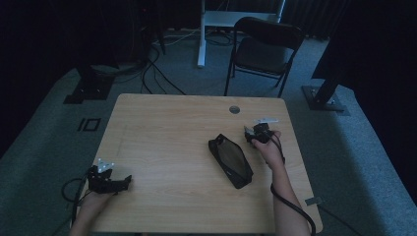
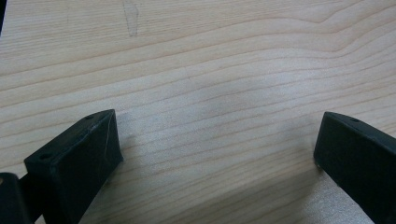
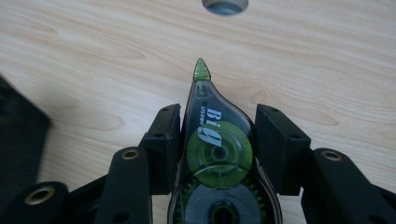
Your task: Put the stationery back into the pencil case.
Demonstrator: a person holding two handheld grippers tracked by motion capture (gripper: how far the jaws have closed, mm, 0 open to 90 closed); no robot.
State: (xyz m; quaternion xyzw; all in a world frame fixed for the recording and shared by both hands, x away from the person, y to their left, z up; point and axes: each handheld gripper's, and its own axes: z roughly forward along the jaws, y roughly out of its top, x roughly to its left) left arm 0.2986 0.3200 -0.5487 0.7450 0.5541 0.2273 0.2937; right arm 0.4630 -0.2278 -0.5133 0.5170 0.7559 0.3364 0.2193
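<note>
A clear correction tape dispenser with green wheels lies between the jaws of my right gripper, its green tip pointing away over the wood. Both pads press on its sides, so the gripper is shut on it. In the high view the right gripper is at the table's right side, just right of a black zip pouch that lies open and flat. My left gripper rests near the table's front left edge. Its jaws stand wide apart over bare wood with nothing between them.
The wooden table has a round cable hole near its far edge, also seen in the right gripper view as the hole. The pouch's edge shows at the left there. A black folding chair stands behind the table.
</note>
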